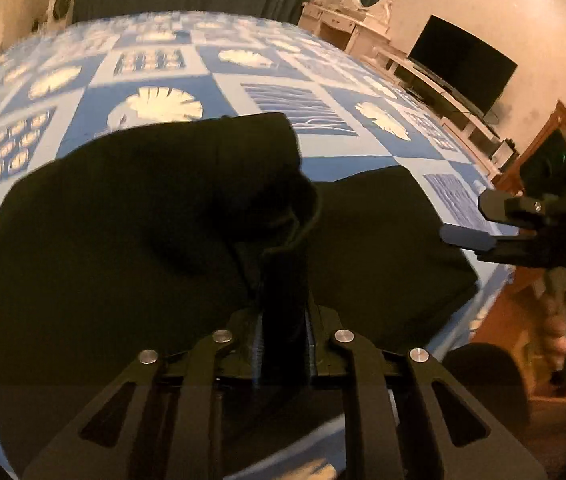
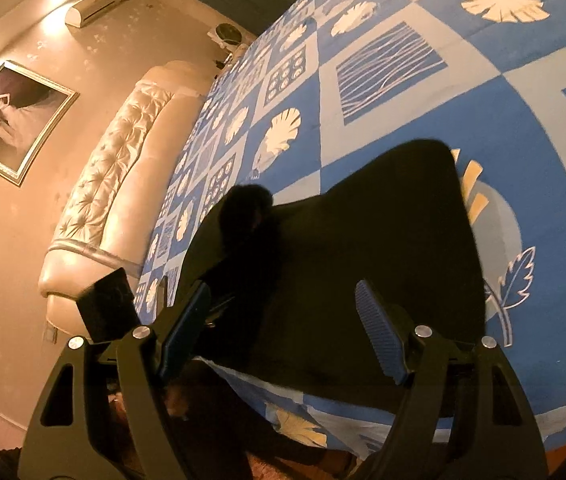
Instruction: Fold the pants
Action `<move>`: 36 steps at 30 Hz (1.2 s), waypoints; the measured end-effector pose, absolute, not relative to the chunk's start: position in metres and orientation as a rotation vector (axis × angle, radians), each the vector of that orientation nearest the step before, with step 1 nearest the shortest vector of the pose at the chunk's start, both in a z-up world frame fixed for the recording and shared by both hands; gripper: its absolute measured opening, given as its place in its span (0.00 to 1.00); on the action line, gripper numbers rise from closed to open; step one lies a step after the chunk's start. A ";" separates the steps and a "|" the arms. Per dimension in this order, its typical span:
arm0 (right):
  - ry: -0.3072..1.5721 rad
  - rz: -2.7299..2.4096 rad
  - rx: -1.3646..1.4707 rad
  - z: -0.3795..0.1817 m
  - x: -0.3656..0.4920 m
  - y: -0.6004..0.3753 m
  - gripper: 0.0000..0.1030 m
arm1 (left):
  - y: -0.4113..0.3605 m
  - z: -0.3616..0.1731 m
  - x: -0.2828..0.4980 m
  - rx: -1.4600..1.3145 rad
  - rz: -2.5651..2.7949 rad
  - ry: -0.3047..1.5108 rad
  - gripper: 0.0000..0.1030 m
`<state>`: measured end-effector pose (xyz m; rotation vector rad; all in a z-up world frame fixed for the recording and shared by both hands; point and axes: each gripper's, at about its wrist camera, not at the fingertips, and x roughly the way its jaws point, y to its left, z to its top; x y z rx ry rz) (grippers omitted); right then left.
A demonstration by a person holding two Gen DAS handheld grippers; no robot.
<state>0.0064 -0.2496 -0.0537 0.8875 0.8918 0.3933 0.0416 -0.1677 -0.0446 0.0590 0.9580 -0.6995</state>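
Note:
Black pants (image 1: 131, 232) lie folded over on a blue and white patterned bedspread (image 1: 223, 92). My left gripper (image 1: 283, 320) is shut on a bunched fold of the pants and holds it lifted above the rest. The right gripper (image 1: 471, 220) shows at the right of the left wrist view, open, beside the pants' right edge. In the right wrist view my right gripper (image 2: 283, 320) is open and empty, its blue pads (image 2: 379, 332) spread above the pants (image 2: 343, 260) near the bed's front edge.
A padded cream headboard (image 2: 115, 184) runs along the bed's left side. A TV (image 1: 463, 60) on a low white stand and a white dresser (image 1: 347, 20) stand past the bed. Wooden floor (image 1: 503, 312) lies beside the bed.

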 end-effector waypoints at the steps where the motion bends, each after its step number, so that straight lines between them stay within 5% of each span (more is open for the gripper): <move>1: 0.896 0.399 0.887 -0.054 0.007 -0.247 0.73 | -0.169 -0.040 0.038 0.066 -0.703 0.934 0.28; 4: 0.907 0.414 0.893 -0.055 0.010 -0.243 0.74 | -0.171 -0.028 0.024 0.051 -0.758 0.914 0.55; 9: 0.892 0.465 0.932 -0.048 0.020 -0.238 0.81 | -0.145 0.016 0.007 0.011 -0.817 0.851 0.71; 18: 0.995 0.523 0.871 -0.067 0.080 -0.188 0.81 | 0.023 -0.002 0.087 -0.469 -0.395 0.896 0.76; 25: 1.070 0.594 0.847 -0.081 0.099 -0.144 0.80 | 0.050 -0.039 0.101 -0.514 -0.342 1.000 0.76; 30: 1.159 0.593 0.726 -0.084 0.102 -0.120 0.19 | 0.043 -0.051 0.103 -0.527 -0.377 1.042 0.76; 36: 1.027 0.618 0.713 -0.041 0.082 -0.135 0.13 | 0.034 -0.050 0.099 -0.489 -0.410 1.037 0.76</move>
